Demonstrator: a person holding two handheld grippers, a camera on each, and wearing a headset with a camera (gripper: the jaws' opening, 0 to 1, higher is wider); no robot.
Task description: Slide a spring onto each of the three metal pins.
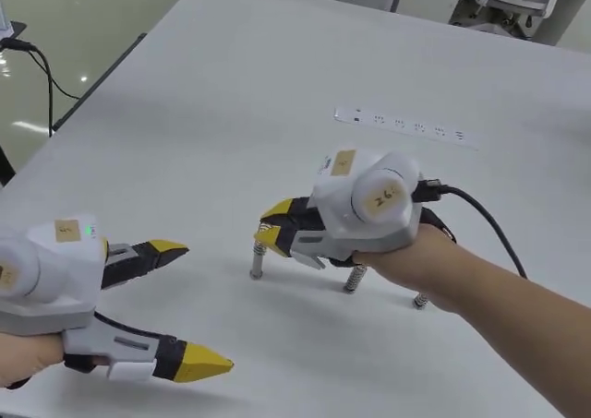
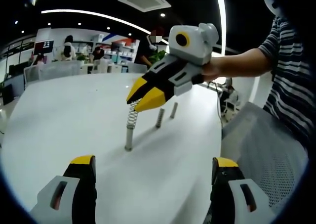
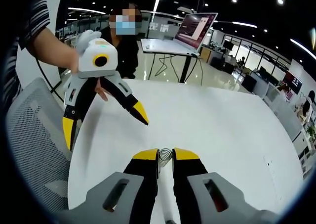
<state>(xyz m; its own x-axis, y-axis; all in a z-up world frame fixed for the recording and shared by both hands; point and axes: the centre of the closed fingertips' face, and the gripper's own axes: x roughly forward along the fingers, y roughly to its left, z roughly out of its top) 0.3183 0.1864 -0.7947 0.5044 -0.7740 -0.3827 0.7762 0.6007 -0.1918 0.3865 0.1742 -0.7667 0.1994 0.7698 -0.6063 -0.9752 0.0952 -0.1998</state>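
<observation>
Three metal pins stand upright on the white table [image 1: 203,113]. My right gripper [image 1: 268,226] is shut on a coil spring [image 2: 132,114] that sits over the top of the left pin [image 1: 257,261], with bare pin showing below it [image 2: 129,136]. In the right gripper view the spring [image 3: 165,157] sits pinched between my yellow tips [image 3: 165,154]. The middle pin [image 1: 354,278] and the right pin [image 1: 420,300] look wrapped in coils. To the lower left, my left gripper [image 1: 203,307] stands open and holds nothing, a short way from the pins.
A white power strip [image 1: 406,125] lies farther back on the table. A black cable [image 1: 480,217] trails from the right gripper. The table's left edge [image 1: 102,77] has another cable [image 1: 42,72] beside it. A grey mesh chair [image 2: 261,150] stands close by.
</observation>
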